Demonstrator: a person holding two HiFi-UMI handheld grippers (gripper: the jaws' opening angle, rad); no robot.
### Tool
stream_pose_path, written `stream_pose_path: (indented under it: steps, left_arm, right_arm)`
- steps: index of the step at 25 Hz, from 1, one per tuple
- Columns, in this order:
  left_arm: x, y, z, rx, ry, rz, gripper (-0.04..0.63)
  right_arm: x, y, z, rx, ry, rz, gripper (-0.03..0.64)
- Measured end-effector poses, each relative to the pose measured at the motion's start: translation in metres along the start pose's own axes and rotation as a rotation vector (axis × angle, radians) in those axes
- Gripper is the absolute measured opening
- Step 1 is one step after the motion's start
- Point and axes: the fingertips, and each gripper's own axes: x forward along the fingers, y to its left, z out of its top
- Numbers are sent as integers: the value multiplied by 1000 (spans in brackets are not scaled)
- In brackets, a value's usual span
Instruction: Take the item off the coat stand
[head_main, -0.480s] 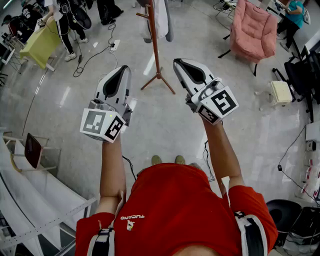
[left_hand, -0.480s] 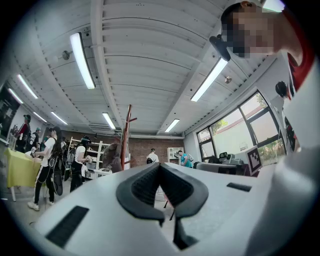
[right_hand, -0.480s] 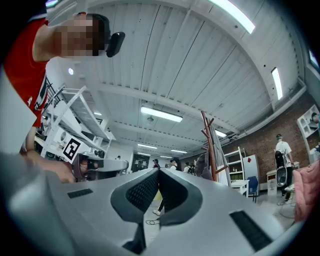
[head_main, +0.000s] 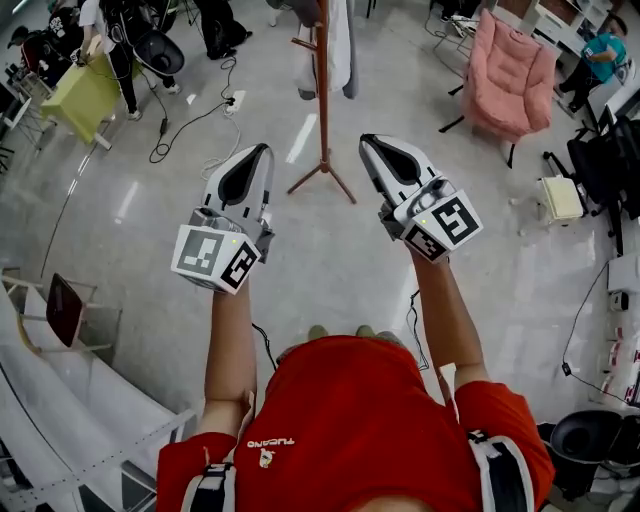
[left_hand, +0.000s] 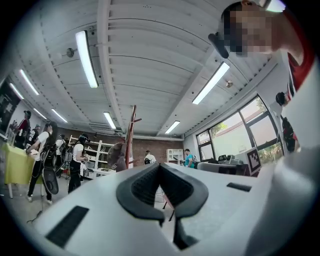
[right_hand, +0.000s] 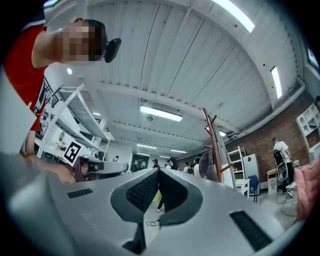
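Stands on a pale glossy floor (head_main: 330, 270) in a red shirt (head_main: 350, 420), both arms stretched forward, one gripper per hand. Holds the left gripper (head_main: 262, 152) with jaws pressed together, black pads meeting at the tips, nothing caught between. Holds the right gripper (head_main: 368, 142) the same way, closed tip to tip and empty. Points both toward the coat stand (head_main: 322, 95), a reddish-brown wooden pole on splayed feet, ahead on the floor, between the two grippers in the head view and well clear of both. Touches nothing on it. Finds a white garment (head_main: 340, 45) hanging down the pole's right side and a grey item (left_hand: 117, 156) hanging just left of the pole; cannot tell from any view what the grey item is. Faces, beyond the stand, a pink armchair (head_main: 510, 65) off to the right and a yellow-green table (head_main: 85, 90) off to the left with several people around it. Has a black cable (head_main: 190, 115) trailing over the floor near that table, and a black bin (head_main: 580, 440) close by at the lower right of the head view.
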Motion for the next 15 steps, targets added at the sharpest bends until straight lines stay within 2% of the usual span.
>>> stream_pose_path:
  steps: [8, 15]
  left_arm:
    - [-2, 47, -7, -34, -6, -15, 9]
    - [24, 88, -14, -34, -4, -9, 9]
  right_arm:
    - [31, 2, -8, -22, 17, -34, 23]
    - [76, -26, -21, -43, 22, -30, 23]
